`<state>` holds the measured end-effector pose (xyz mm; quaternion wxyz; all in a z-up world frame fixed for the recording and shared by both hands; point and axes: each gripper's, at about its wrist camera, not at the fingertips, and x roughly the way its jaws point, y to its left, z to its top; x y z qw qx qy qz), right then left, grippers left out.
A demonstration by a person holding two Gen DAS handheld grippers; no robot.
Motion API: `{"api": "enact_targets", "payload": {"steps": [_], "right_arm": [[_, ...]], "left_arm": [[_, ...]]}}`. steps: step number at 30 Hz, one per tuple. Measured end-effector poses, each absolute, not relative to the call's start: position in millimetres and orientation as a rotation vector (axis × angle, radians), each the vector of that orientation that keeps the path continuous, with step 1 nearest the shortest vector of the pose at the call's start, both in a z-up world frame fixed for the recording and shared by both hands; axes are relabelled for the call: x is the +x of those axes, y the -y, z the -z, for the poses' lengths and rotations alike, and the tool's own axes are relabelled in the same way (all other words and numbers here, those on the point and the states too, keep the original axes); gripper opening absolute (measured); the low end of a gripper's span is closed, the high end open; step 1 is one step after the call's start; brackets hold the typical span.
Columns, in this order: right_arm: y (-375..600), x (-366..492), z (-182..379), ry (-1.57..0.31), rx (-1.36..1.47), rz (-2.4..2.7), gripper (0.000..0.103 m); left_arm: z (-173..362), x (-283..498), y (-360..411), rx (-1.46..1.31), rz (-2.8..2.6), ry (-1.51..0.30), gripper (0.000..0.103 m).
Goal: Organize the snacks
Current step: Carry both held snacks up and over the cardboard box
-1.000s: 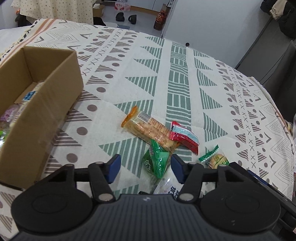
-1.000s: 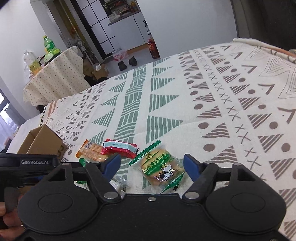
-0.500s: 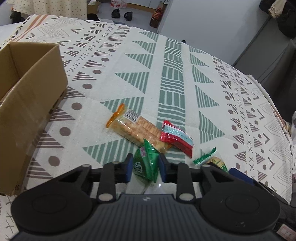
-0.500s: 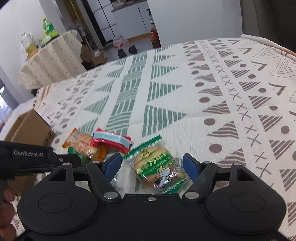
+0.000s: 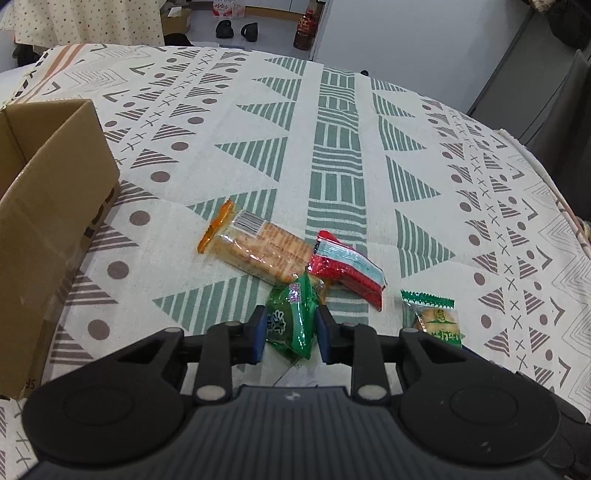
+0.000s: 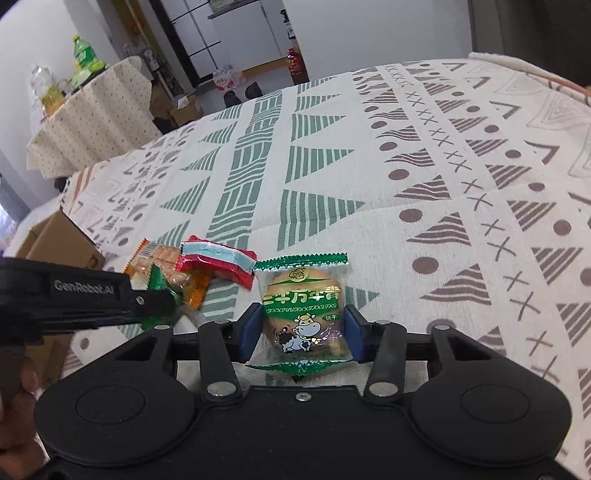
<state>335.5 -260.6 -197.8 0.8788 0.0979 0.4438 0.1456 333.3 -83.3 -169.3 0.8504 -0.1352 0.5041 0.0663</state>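
My left gripper (image 5: pixel 290 334) is shut on a green snack packet (image 5: pixel 291 321) near the table's front. Just beyond it lie an orange cracker pack (image 5: pixel 258 247) and a red wafer pack (image 5: pixel 347 267), touching each other. My right gripper (image 6: pixel 299 332) has its blue pads pressed against both sides of a round biscuit pack with green edges and a cow picture (image 6: pixel 304 308). That biscuit pack (image 5: pixel 437 321) also shows at the right in the left wrist view. A brown cardboard box (image 5: pixel 48 221) stands open at the left. The left gripper's black body (image 6: pixel 85 295) crosses the right wrist view.
The patterned tablecloth (image 5: pixel 332 147) covers the whole table. Beyond the far edge are shoes (image 5: pixel 236 29), a bottle on the floor (image 5: pixel 304 33) and a second table with a dotted cloth (image 6: pixel 92 118) holding bottles. A hand (image 6: pixel 18 387) holds the left gripper.
Both grippers closed: the left on the green packet, the right on the round biscuit pack. Both moved forward over the snacks; the box has slid further left in the left wrist view.
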Motion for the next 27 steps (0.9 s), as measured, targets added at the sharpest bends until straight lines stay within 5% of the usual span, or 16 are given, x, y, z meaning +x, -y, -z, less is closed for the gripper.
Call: {"api": "enact_targets", "payload": {"steps": [6,27], "right_arm": [[263,331,189,-0.894,0.250,-0.306,0.046],[235,294,144,-0.785,0.234,-0.311,0.046]], "left_arm": [[160,326,86,-0.262,-0.131,-1.057,0.018],[93,297,31,-0.326,-0.035,-0.934,0.017]]}}
